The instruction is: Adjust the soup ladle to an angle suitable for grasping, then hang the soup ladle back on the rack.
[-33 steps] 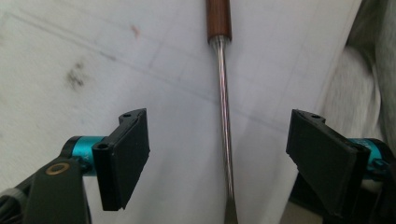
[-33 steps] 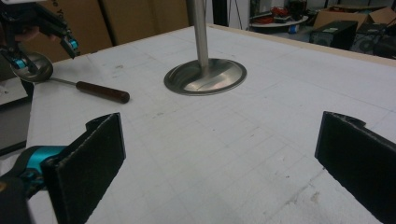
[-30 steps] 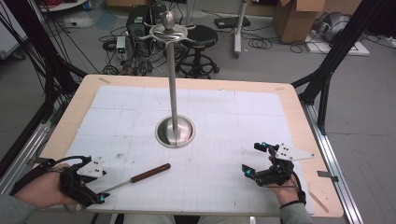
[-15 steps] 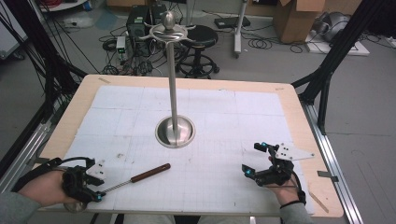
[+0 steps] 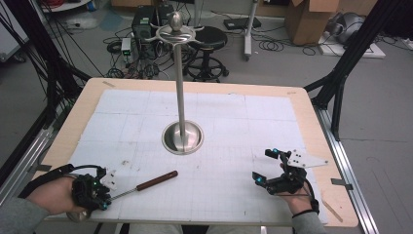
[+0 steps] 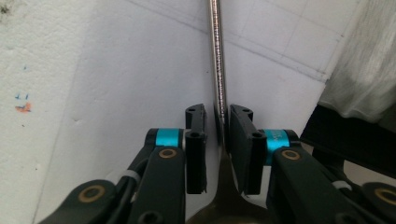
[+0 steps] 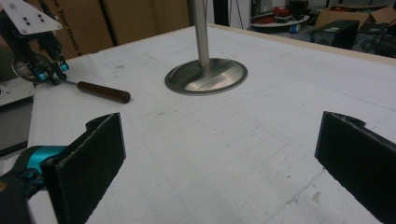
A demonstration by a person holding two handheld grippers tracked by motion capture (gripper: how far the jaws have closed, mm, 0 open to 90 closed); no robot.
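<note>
A utensil with a brown wooden handle (image 5: 156, 179) and a thin metal shaft (image 6: 215, 56) lies on the white gridded mat near the front left. Its shiny bowl (image 7: 25, 70) is under the person's left hand. My left gripper (image 5: 104, 197) straddles the shaft close to the bowl. Its jaws have just been closing. In the left gripper view (image 6: 218, 112) the shaft runs between them, with a thin gap showing beside one pad. My right gripper (image 5: 263, 165) rests at the front right, open (image 7: 222, 135), with nothing between its pads.
A tall metal stand rises from a round base (image 5: 182, 137) at the mat's middle, with curved hooks at its top (image 5: 175, 31). The wooden table edge (image 5: 321, 146) frames the mat. Stools, boxes and cables lie on the floor beyond the table.
The left gripper's jaws have narrowed around the utensil's shaft and the hand shifted slightly. The utensil and the right gripper have stayed where they were.
</note>
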